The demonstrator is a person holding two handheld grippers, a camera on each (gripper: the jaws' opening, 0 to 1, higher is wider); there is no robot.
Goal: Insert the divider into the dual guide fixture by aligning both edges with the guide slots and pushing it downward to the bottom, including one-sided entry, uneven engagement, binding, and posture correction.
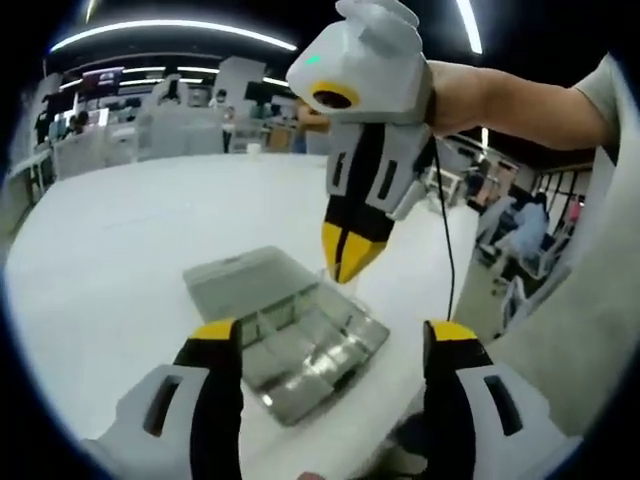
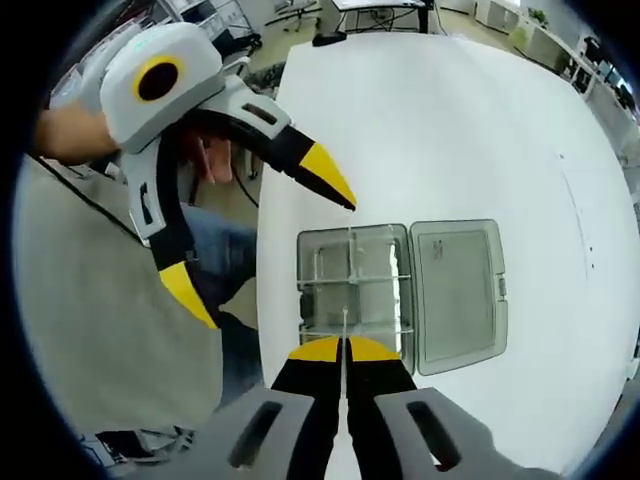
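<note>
The thin clear plastic divider (image 2: 345,325) should be kept upright and squared to both guide slots before being pressed down evenly; binding is judged likely if one edge leads. The right tongs (image 2: 345,347) are closed on its top edge, above the clear compartmented plastic box (image 2: 352,280) with its lid open toward 3 o'clock, on the white counter (image 2: 450,130); the left tongs (image 1: 330,335) are held wide apart, empty, over the box.

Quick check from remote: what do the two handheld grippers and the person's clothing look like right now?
Both grippers have white angular housings, black jaw arms and yellow fingertips. The right gripper has a yellow-ringed round spot, a small green light on its head, and a thin black cable trailing down. The left gripper has the same yellow-ringed spot. The person wears a grey short sleeve.
</note>
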